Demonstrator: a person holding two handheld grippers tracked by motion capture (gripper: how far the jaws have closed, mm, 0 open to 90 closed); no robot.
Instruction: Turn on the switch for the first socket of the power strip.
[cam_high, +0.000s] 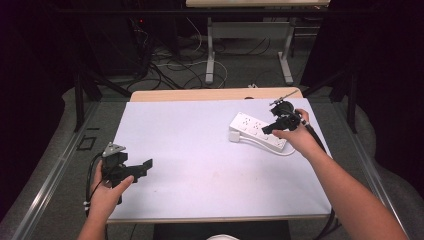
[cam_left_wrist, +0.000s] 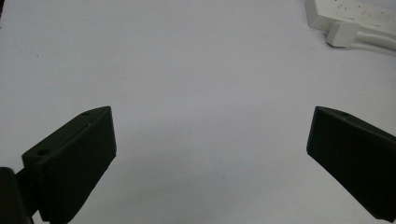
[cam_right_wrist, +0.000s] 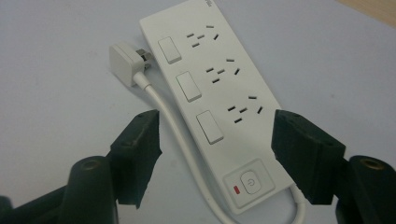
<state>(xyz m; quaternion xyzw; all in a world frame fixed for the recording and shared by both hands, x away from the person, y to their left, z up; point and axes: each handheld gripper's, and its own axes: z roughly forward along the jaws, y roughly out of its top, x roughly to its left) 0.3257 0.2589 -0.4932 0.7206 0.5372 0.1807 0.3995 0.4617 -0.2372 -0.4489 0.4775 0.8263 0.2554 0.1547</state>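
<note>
A white power strip (cam_high: 257, 131) (cam_right_wrist: 219, 102) lies on the right side of the white table top, with its white plug (cam_right_wrist: 125, 62) (cam_high: 235, 135) and cable (cam_right_wrist: 175, 140) beside it. It has three sockets, three switches and a power button. My right gripper (cam_high: 274, 126) (cam_right_wrist: 215, 140) hovers over the strip's button end, open, its jaws straddling the strip's width. My left gripper (cam_high: 142, 169) (cam_left_wrist: 210, 140) is at the table's near left, open with nothing between its jaws. The strip (cam_left_wrist: 359, 16) and plug (cam_left_wrist: 343, 33) appear far off in the left gripper view.
The white sheet (cam_high: 200, 150) covers the wooden table (cam_high: 215, 94). Behind it are a desk frame's legs (cam_high: 210, 55) and loose cables (cam_high: 170, 65) on the floor. Metal rails (cam_high: 55, 170) run along both sides.
</note>
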